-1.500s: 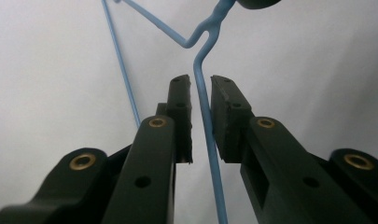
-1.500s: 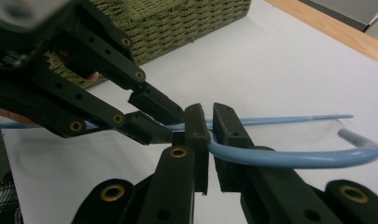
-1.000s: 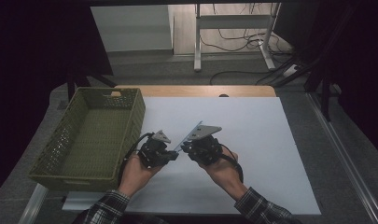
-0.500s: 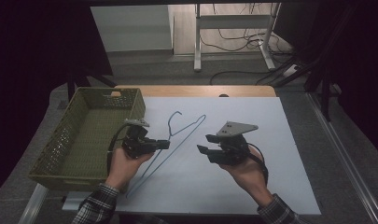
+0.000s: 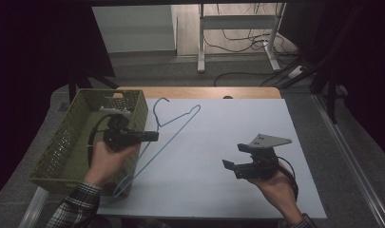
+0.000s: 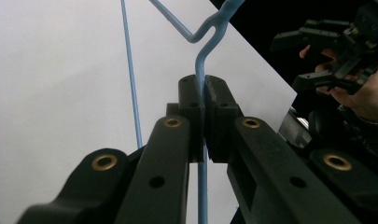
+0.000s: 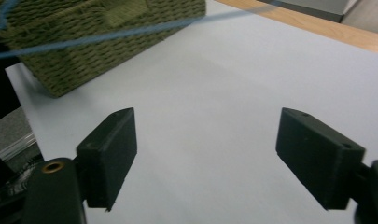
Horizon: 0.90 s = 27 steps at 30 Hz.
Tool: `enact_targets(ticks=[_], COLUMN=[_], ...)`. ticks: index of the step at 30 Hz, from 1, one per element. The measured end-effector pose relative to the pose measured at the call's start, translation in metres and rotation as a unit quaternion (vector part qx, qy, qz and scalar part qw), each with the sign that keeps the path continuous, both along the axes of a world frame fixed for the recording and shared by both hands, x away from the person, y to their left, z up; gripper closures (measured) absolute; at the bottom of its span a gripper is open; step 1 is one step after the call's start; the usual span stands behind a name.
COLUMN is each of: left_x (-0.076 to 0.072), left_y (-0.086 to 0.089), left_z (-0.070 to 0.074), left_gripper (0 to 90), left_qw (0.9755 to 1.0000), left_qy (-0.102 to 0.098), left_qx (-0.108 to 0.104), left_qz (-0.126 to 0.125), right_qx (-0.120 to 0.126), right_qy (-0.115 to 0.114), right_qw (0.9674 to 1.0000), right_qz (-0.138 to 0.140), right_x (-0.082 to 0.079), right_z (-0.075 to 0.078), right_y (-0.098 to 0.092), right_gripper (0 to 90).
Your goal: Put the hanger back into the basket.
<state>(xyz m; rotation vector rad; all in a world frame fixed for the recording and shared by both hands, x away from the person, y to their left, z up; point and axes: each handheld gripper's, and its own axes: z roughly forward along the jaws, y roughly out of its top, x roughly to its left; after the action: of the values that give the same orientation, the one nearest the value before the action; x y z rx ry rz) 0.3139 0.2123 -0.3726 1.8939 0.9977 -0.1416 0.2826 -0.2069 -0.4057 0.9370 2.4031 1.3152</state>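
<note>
A blue wire hanger point(image 5: 166, 143) slants over the white table sheet point(image 5: 218, 137), hook end point(image 5: 160, 101) farthest from me. My left gripper point(image 5: 154, 136) is shut on its wire beside the right wall of the green woven basket point(image 5: 62, 142). In the left gripper view the jaws point(image 6: 204, 88) pinch the wire just below the twisted neck, and another side of the hanger point(image 6: 131, 70) runs past on the left. My right gripper point(image 5: 234, 156) hovers open over the sheet's right half, well apart from the hanger. Its jaws point(image 7: 210, 144) stand wide with nothing between them.
The basket point(image 7: 98, 37) sits at the table's left edge, with the blue wire point(image 7: 130, 31) crossing in front of it in the right gripper view. A wooden strip point(image 5: 199, 92) borders the sheet's far side. Beyond are a desk frame point(image 5: 237, 33) and floor cables.
The two grippers were close together at the table's middle and have moved apart. The left one carried the hanger left to the basket's side. The right one drew back to the right.
</note>
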Motion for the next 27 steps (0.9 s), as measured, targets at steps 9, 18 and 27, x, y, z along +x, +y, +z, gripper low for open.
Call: enact_targets(ticks=[9,18,27], left_x=[0.009,0.018,0.033], left_y=[0.049,0.104,0.148], left_z=[0.029,0.042,0.027], left_gripper=[87.3,87.3,87.3], left_qw=[0.9996,0.9989,0.9983], left_qy=[-0.025,-0.038,-0.033], left_qx=[0.015,0.027,0.042], left_qz=[-0.004,0.005,0.025], right_qx=[-0.001,-0.006,-0.006], right_qy=[0.019,0.020,0.030], right_qw=[0.9995,0.9989,0.9978], right_qz=[-0.027,-0.043,-0.059], right_x=[-0.001,-0.003,-0.007], right_z=[-0.011,-0.019,-0.027], right_y=[-0.021,-0.034,-0.048], right_gripper=[12.4,4.9,1.5])
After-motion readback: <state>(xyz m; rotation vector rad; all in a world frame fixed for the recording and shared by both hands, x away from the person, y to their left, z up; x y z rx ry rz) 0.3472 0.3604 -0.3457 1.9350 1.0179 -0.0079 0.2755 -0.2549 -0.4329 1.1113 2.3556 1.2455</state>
